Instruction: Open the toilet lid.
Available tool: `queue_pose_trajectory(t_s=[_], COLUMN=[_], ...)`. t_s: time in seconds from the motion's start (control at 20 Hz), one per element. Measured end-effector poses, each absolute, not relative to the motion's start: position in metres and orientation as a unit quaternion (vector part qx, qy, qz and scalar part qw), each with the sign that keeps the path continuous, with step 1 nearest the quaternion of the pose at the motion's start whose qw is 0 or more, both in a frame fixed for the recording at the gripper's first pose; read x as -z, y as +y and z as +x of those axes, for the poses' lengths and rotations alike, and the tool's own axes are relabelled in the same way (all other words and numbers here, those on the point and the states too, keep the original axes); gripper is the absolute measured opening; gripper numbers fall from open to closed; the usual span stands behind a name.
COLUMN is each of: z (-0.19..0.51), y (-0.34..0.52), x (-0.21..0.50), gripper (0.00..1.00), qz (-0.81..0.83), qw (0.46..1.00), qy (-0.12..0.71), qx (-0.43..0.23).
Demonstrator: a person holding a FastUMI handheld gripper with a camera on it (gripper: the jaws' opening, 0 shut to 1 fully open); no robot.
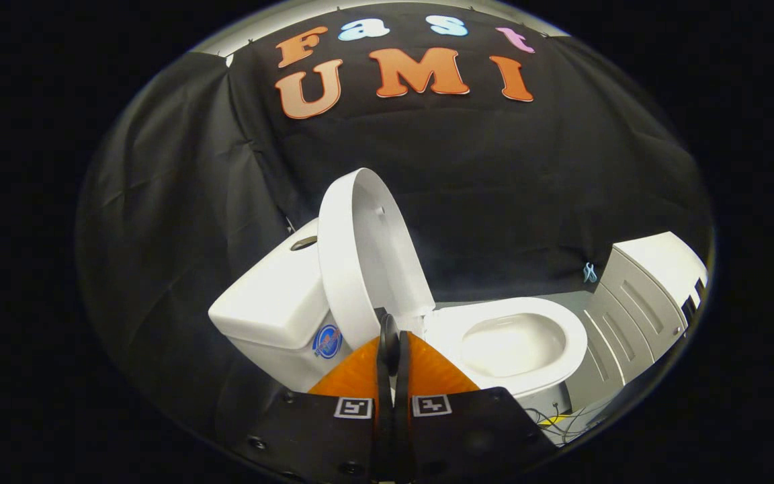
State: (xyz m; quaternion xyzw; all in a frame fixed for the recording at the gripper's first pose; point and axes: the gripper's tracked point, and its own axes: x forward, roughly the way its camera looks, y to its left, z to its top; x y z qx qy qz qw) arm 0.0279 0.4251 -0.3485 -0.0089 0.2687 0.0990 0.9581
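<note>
Tongs clenched, toilet lid raised.
The tongs point(394, 336) are pressed together, grasping nothing; just beyond them the toilet lid point(367, 259) stands upright against the tank point(273, 309) on the left, bowl point(514, 343) open to the right.

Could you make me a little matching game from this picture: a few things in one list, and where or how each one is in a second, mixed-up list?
Things:
1. toilet lid
2. tank
3. bowl
4. hand-held gripper

States or places:
A. uncovered, beyond the fingers
B. fingers closed together, holding nothing
C. raised upright
D. behind the lid, a button on top

Pairs: 1-C, 2-D, 3-A, 4-B
</note>
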Motion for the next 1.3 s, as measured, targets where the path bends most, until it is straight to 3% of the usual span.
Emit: queue_pose_trajectory(t_s=[0.55, 0.65, 0.7, 0.95, 1.05, 1.3], z=[0.027, 0.017, 0.014, 0.015, 0.018, 0.037], y=[0.440, 0.445, 0.441, 0.409, 0.388, 0.343], x=[0.353, 0.354, 0.346, 0.286, 0.263, 0.220], gripper=[0.08, 0.22, 0.48, 0.85, 0.96, 0.97], qz=[-0.047, -0.044, -0.043, -0.036, -0.036, -0.025], qw=[0.960, 0.957, 0.958, 0.973, 0.978, 0.986], qy=[0.252, 0.255, 0.249, 0.186, 0.168, 0.140], qx=[-0.110, -0.133, -0.134, -0.131, -0.122, -0.088])
